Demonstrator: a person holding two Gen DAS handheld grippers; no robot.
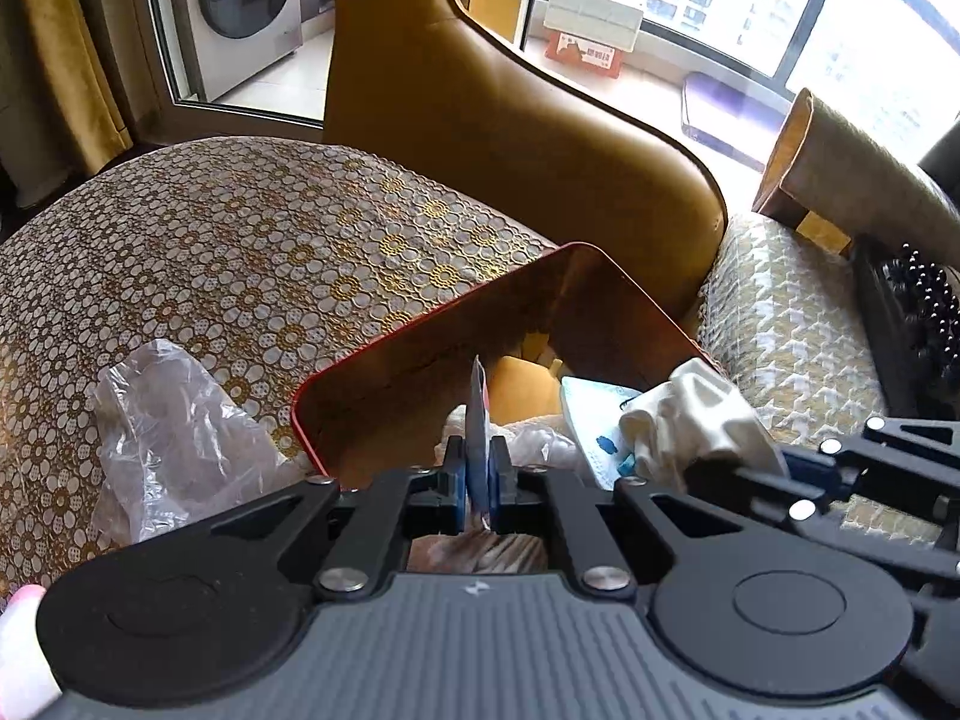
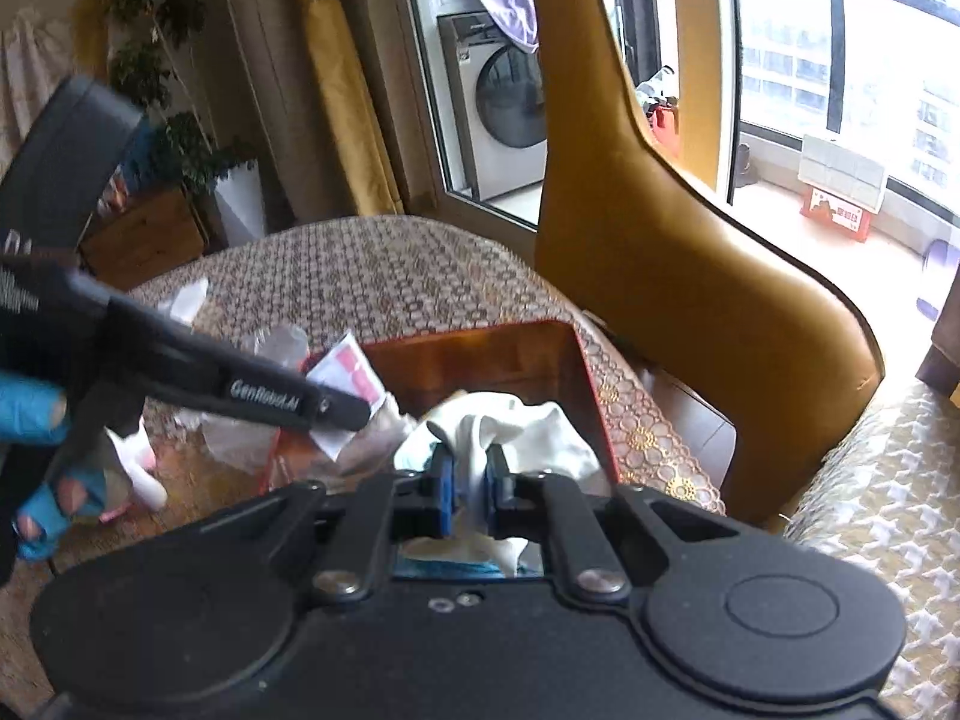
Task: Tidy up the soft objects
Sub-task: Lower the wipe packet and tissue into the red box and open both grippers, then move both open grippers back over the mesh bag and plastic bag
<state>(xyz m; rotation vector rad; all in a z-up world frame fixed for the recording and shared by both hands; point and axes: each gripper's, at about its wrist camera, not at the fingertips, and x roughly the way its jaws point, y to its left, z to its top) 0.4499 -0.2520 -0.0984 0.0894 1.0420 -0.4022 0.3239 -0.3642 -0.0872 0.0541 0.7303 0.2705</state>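
A red box with a glossy brown inside stands open on the patterned table; it also shows in the right wrist view. My left gripper is shut on a thin flat packet, white and pink in the right wrist view, held upright over the box's near edge. My right gripper is shut on a white cloth over the box, also seen in the left wrist view. A face mask pack and an orange item lie inside the box.
A crumpled clear plastic bag lies on the table left of the box. A mustard chair back stands behind the table. A cushioned seat is at right. A white and pink soft toy lies on the table at left.
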